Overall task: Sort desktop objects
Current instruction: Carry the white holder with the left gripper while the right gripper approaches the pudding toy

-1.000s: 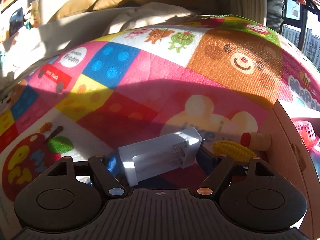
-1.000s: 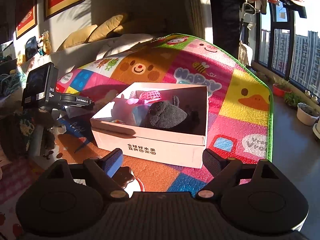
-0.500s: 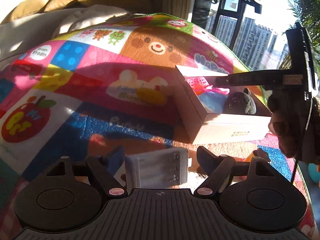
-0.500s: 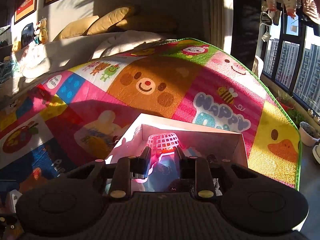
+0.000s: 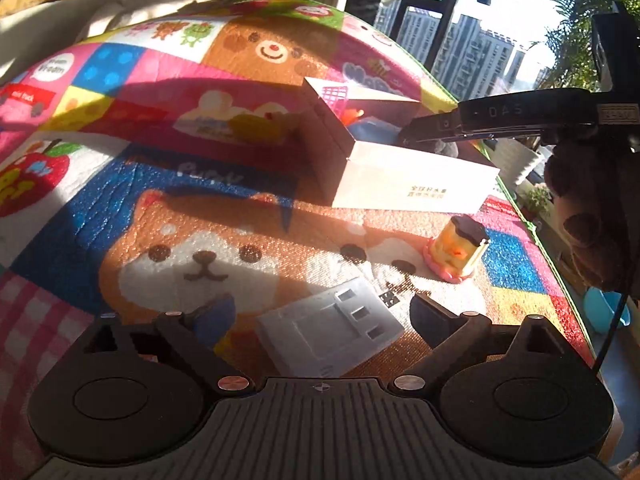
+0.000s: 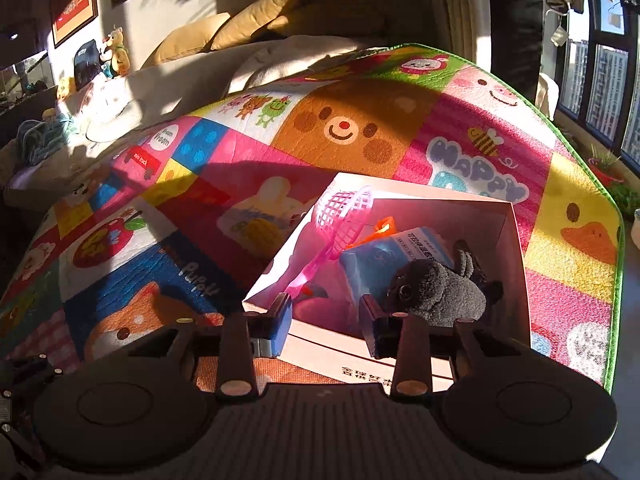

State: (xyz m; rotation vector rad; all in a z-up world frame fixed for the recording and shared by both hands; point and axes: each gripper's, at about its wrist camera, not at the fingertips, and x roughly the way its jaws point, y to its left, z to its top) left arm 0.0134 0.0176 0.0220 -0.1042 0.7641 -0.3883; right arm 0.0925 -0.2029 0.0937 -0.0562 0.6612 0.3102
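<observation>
1. Box [image 6: 516, 264] as landmark: open top, sits on mat [image 5: 100, 208], serves as sorting bin. Already inside: pink racket [image 6: 340, 220], blue pack [image 6: 384, 256], grey plush [image 6: 436, 292].
2. Still outside box: white adapter [image 5: 332, 332] lying flat on mat, near side of box, well apart from it; pudding toy [image 5: 456, 252] upright, near box front wall; yellow toy [image 5: 256, 128] just beyond box's far-left side.
3. Left gripper [image 5: 320, 320]: jaws opening, spread wide either side of adapter, pads off it. Released, not grasped. Looks like a set-down or re-grip short of box; cannot tell which.
4. Right gripper [image 6: 326, 322]: jaws opening, half spread, nothing between them. Tips at box's near rim, over racket handle. Reads as a drop-off into box, judged only.
5. Pose: both grippers pitched down toward mat. In left view, right gripper's body reaches over box from the right, held by a dark-gloved hand [image 5: 588, 232].
</observation>
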